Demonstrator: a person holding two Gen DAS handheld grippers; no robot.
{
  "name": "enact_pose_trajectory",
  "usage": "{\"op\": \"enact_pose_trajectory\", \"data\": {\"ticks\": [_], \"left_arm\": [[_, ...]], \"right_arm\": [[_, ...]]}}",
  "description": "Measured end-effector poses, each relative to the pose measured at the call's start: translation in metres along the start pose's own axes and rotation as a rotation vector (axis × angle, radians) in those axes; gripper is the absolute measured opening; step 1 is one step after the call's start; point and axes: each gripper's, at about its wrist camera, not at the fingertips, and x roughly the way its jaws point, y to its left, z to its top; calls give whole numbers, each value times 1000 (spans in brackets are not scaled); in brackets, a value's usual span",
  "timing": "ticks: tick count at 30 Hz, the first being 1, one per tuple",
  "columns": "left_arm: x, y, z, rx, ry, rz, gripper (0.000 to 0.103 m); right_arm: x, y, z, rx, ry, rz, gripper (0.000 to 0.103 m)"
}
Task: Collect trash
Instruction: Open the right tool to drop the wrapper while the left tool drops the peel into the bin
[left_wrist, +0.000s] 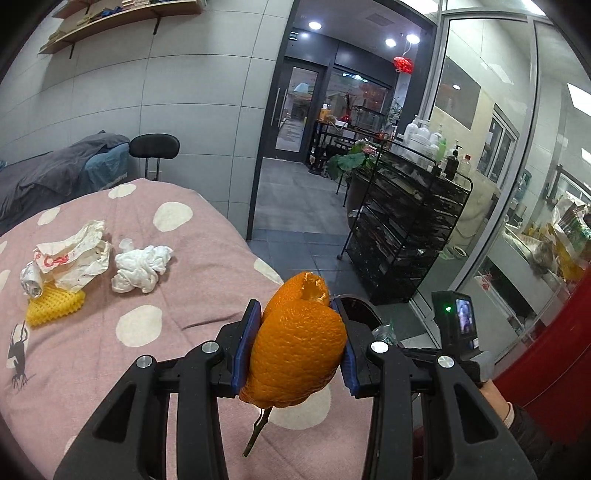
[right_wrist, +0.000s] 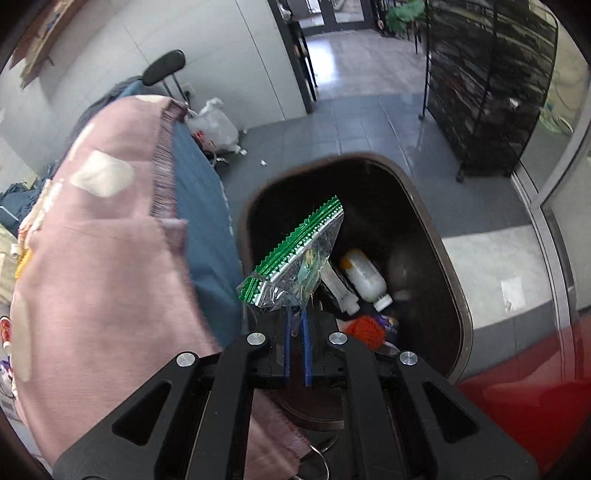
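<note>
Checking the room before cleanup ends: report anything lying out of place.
Litter on the pink spotted blanket: crumpled wrapper, wadded tissue, yellow foam net. On the floor by the wall sits a white plastic bag with small scraps beside it.

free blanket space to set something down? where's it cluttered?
Free: the pink polka-dot blanket between the crumpled white tissue and the orange peel in the left gripper; also the stretch behind the tissue. Crowded: the left side, where the crumpled paper wrapper, tissue and yellow foam net cluster.
</note>
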Motion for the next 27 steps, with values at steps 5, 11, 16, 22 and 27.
{"op": "enact_pose_trajectory", "data": {"ticks": [5, 11, 16, 22, 27], "left_arm": [[9, -14, -1, 27, 16, -25, 38], [20, -27, -2, 55, 42, -54, 38], [31, -47, 0, 84, 55, -95, 38], [49, -77, 4, 134, 65, -168, 38], [69, -103, 1, 172, 106, -214, 38]], "right_arm": [[25, -23, -1, 93, 64, -23, 26], [25, -33, -10, 129, 41, -49, 67], [8, -41, -10, 156, -9, -61, 75], [-19, -58, -8, 199, -76, -90, 78], [-33, -75, -8, 242, -97, -106, 79]]}}
